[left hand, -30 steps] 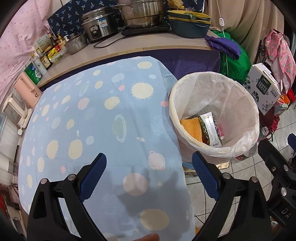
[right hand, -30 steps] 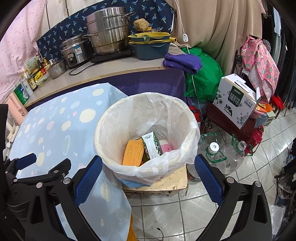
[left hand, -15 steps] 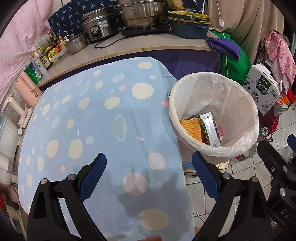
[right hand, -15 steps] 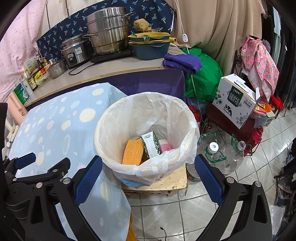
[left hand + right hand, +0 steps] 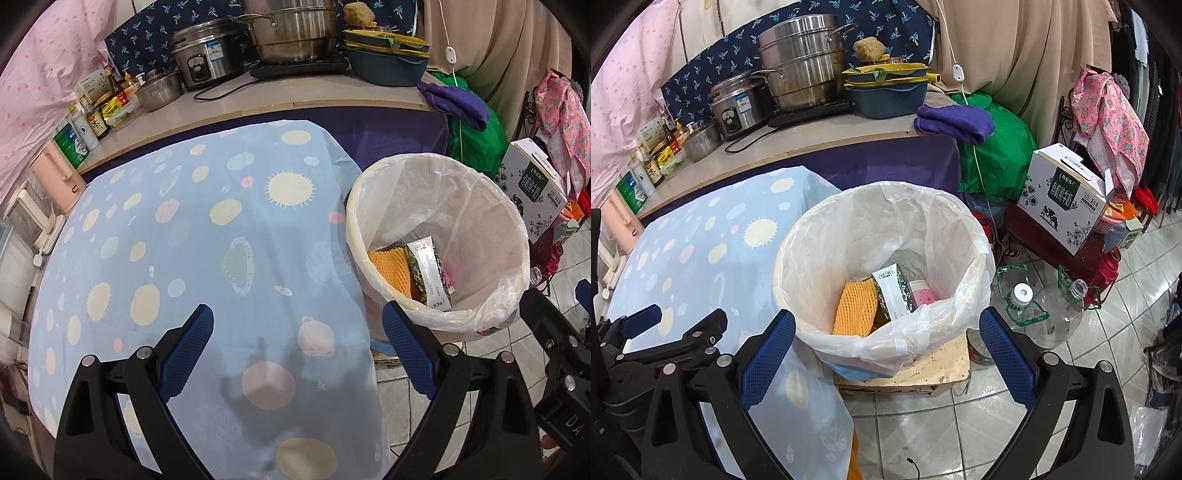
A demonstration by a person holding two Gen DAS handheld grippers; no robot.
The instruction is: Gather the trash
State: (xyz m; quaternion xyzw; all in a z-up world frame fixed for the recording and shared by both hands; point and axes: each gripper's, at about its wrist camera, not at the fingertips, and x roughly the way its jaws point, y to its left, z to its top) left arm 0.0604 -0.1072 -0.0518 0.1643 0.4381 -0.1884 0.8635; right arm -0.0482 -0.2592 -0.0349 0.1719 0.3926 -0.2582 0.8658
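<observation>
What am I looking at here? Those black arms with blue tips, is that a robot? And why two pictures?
No robot: a person holds a two-finger grasping tool in each hand, each with a camera looking along its fingers. One picture is from the left tool, over a table with a blue cloth. The other is from the right tool, facing a lined bin. Both tools are open and hold nothing. The bin holds an orange foam net, a wrapper and something pink. I see no trash on the cloth.
</observation>
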